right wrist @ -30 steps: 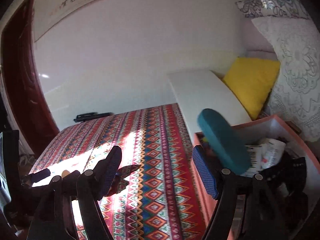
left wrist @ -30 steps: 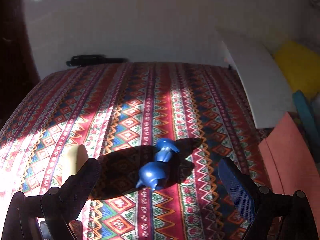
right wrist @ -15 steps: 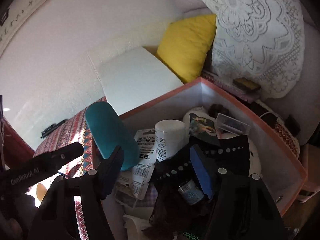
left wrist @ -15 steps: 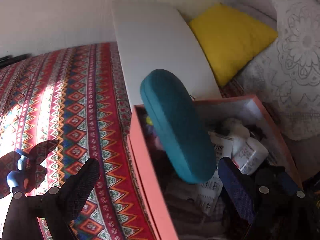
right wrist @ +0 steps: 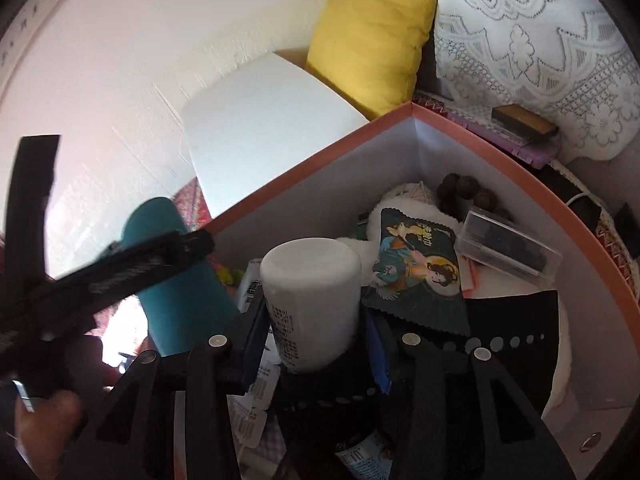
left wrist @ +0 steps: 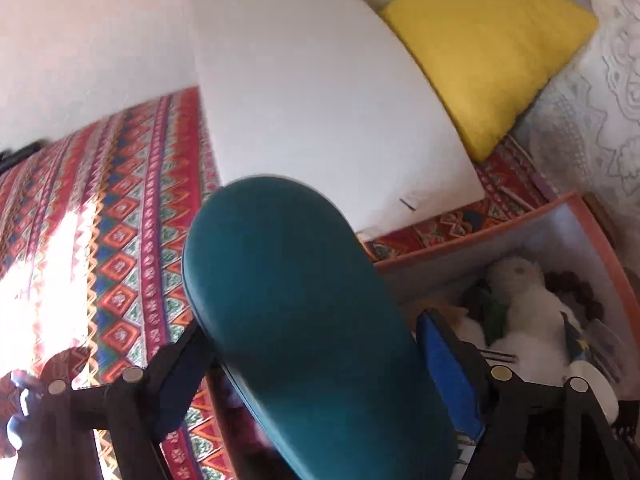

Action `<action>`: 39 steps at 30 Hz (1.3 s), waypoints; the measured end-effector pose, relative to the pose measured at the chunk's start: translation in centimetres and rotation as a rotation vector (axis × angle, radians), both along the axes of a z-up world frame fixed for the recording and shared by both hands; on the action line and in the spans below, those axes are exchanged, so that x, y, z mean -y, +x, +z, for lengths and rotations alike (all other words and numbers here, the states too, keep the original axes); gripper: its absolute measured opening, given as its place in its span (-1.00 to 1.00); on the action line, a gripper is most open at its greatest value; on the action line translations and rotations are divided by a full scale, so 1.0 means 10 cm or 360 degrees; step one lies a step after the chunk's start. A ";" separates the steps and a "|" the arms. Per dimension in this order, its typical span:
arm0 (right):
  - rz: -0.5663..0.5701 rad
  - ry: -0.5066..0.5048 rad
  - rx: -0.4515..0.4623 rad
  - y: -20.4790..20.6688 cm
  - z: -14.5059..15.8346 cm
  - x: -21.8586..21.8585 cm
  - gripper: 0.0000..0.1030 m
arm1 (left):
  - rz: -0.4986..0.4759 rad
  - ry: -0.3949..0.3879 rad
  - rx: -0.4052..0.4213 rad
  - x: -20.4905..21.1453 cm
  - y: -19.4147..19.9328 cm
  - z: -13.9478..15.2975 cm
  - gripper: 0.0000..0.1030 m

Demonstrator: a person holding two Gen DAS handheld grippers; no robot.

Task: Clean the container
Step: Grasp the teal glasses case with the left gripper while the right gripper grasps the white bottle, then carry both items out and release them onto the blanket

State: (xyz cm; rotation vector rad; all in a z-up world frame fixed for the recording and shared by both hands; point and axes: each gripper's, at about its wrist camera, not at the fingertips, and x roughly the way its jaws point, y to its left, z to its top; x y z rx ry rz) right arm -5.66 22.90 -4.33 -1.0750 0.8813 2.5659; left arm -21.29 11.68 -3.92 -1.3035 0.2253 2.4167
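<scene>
1. Teal case (hard, oblong, looks like a glasses case) sits between the fingers of the left gripper. Long axis runs away from the camera along the fingers, far end tilted up and left over the patterned cloth.
2. Left jaws are wide and bracket the case on both sides. Blue pad on the right finger is just beside the case wall; I can't tell whether it's actually touching. Frame is motion-blurred, so grip is unconfirmed.
3. In the right wrist view the same case stands at the left wall of the pink box, lower end down in the clutter, upper end poking above the rim.
4. White bottle stands upright between the fingers of the right gripper. Jaws are partly open and straddle it closely; contact can't be judged.
5. Both targets lie dead ahead of their own gripper, each already between the fingers. No reach left, only closing.
6. Judgement: the box is still full (sachet, clear case, beads, black fabric), so emptying is at an early stage.
7. Judgement: next move is close, then lift. The case should pull out along its own axis, else it may rake the neighbouring packets.
</scene>
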 end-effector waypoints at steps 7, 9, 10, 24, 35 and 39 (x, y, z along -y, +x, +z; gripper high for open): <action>-0.0009 -0.0043 -0.0101 0.29 0.13 -0.06 -0.12 | -0.0157 0.0245 0.0055 0.13 0.34 0.03 0.29; -0.0014 -0.0039 -0.0125 0.38 0.17 -0.06 -0.12 | -0.0202 0.0311 0.0085 0.12 0.43 0.04 0.02; -0.0014 -0.0036 -0.0132 0.40 0.19 -0.06 -0.12 | -0.0216 0.0332 0.0091 0.10 0.47 0.04 -0.04; -0.0005 0.0115 -0.0237 0.75 0.51 0.16 -0.12 | -0.0315 0.0492 0.0020 0.38 0.89 0.40 -0.23; 0.0002 0.0211 -0.0393 1.03 0.95 0.46 -0.12 | -0.0314 0.0592 -0.0085 0.67 1.20 0.77 -0.24; 0.0042 0.0224 -0.0472 1.08 1.14 0.68 -0.12 | -0.0275 0.0637 -0.0157 0.92 1.31 0.98 -0.25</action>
